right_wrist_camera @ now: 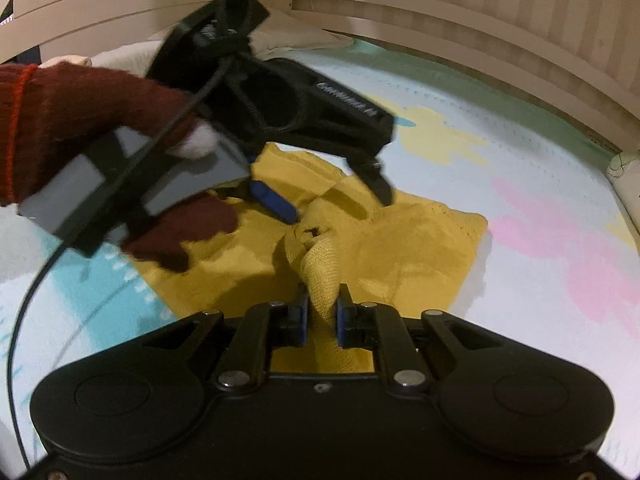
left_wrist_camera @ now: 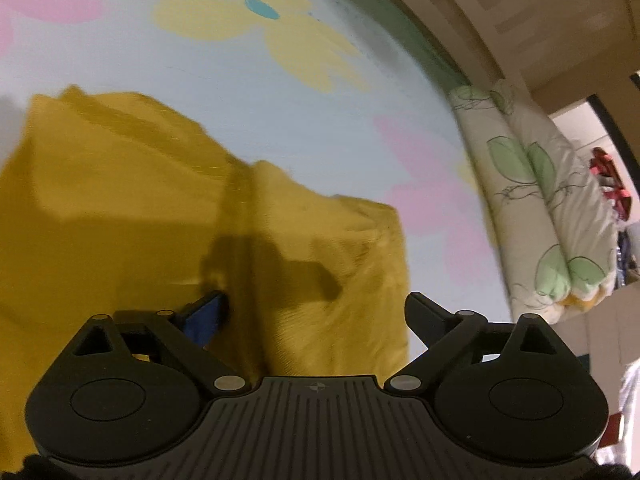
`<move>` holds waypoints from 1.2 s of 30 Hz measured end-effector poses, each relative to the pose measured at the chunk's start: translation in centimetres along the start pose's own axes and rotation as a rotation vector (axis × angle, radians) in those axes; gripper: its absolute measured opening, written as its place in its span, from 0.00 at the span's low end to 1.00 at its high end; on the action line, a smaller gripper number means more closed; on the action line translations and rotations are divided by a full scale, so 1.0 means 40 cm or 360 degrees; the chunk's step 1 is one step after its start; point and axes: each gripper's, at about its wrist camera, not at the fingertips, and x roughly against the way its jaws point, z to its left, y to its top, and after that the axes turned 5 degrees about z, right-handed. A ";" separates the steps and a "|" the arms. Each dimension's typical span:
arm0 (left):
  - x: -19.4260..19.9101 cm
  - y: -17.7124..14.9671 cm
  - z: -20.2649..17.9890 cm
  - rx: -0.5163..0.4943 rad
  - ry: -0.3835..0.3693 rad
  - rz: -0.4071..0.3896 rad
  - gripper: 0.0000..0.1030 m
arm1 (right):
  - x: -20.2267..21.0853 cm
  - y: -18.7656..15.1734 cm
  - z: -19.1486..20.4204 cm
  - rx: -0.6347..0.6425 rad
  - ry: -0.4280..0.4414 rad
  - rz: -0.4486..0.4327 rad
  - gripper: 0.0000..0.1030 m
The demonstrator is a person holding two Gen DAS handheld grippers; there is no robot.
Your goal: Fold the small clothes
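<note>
- A mustard-yellow knit garment lies crumpled on a pale blue bed sheet printed with pink and yellow flowers, a wooden bed frame curving behind it.
- The right gripper is clamped on a raised fold of the garment — the yellow knit is pinched between its blue pads and pulled up off the sheet.
- The left gripper hangs over the garment with its jaws spread wide, nothing between them; its shadow falls on the cloth.
- In the right wrist view, a hand in a dark red knit glove holds the left gripper by its grey handle, a black cable trailing from it.
- A rolled quilt with green leaf print lies along the sheet's edge, well apart from the garment.
</note>
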 end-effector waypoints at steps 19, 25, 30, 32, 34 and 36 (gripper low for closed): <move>0.191 0.022 -0.074 -0.0443 0.0223 -0.0272 0.11 | 0.034 0.079 0.110 0.0008 0.0070 -0.0108 0.19; 0.245 0.040 0.028 -0.0361 0.0360 -0.0294 0.11 | -0.020 0.141 0.228 0.0050 0.0158 -0.0094 0.19; 0.241 0.047 0.122 -0.0277 0.0438 -0.0233 0.12 | -0.090 0.143 0.311 0.0127 0.0202 -0.0020 0.19; 0.232 0.048 0.150 -0.0247 0.0444 -0.0217 0.15 | -0.115 0.135 0.329 0.0167 0.0181 0.0013 0.22; 0.229 0.047 0.167 -0.0236 0.0467 -0.0203 0.20 | -0.129 0.129 0.320 0.0214 0.0231 0.0062 0.33; 0.232 0.051 0.175 -0.0248 0.0481 -0.0211 0.25 | -0.128 0.125 0.318 0.0250 0.0304 0.0089 0.46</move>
